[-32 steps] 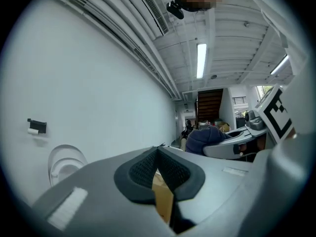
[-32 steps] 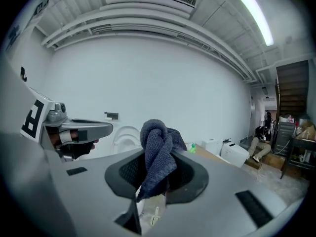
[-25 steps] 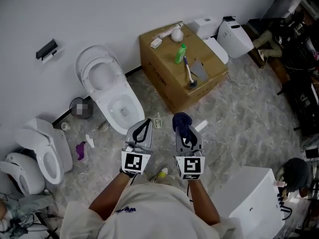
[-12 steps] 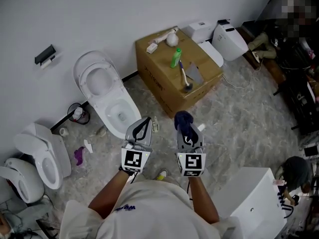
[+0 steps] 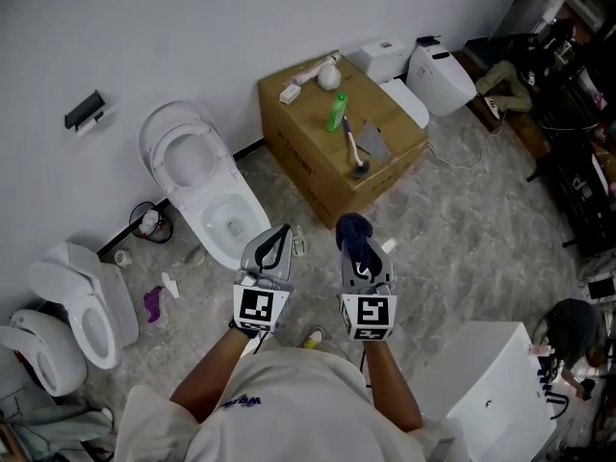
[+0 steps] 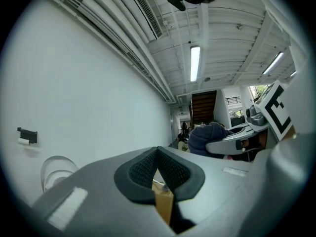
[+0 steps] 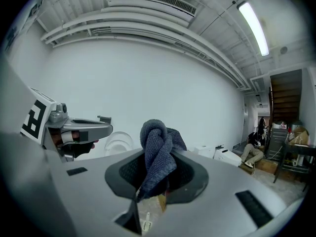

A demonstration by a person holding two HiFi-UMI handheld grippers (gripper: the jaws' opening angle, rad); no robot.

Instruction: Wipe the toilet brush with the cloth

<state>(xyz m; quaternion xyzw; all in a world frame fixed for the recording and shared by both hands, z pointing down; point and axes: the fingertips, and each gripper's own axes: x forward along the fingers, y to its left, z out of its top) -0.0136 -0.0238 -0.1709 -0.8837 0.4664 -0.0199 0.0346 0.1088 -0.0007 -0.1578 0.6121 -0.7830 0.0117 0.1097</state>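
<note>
Right gripper point(image 7: 158, 168) stands clamped on a bunched dark blue cloth point(image 7: 158, 147), the ribbed weave looping up above the black pads in a fat fold and trailing down between them. That texture shows only in the right gripper view. From the head view the cloth point(image 5: 352, 231) is a small dark lump at the tip of the right gripper point(image 5: 356, 246), raised in front of the person's chest.

Left gripper point(image 6: 158, 154) has its jaws drawn together at the tips with nothing between them. In its own view a sliver of brown cardboard shows through the gap lower down. The head view has the left gripper point(image 5: 277, 241) level with the right one and just beside it, the two apart.

Both gripper views look up at white wall, ceiling ducts and strip lights, and neither shows the brush. Only the head view finds the toilet brush point(image 5: 355, 148), lying flat on top of a cardboard box point(image 5: 310, 166) against the wall, well apart from both grippers. It has a slim pale handle with a blue stretch and a dark round head towards the box's near edge. A green bottle point(image 5: 337, 112) lies just beside the handle end. A white toilet point(image 5: 207, 183) with its lid up stands left of the box.
</note>
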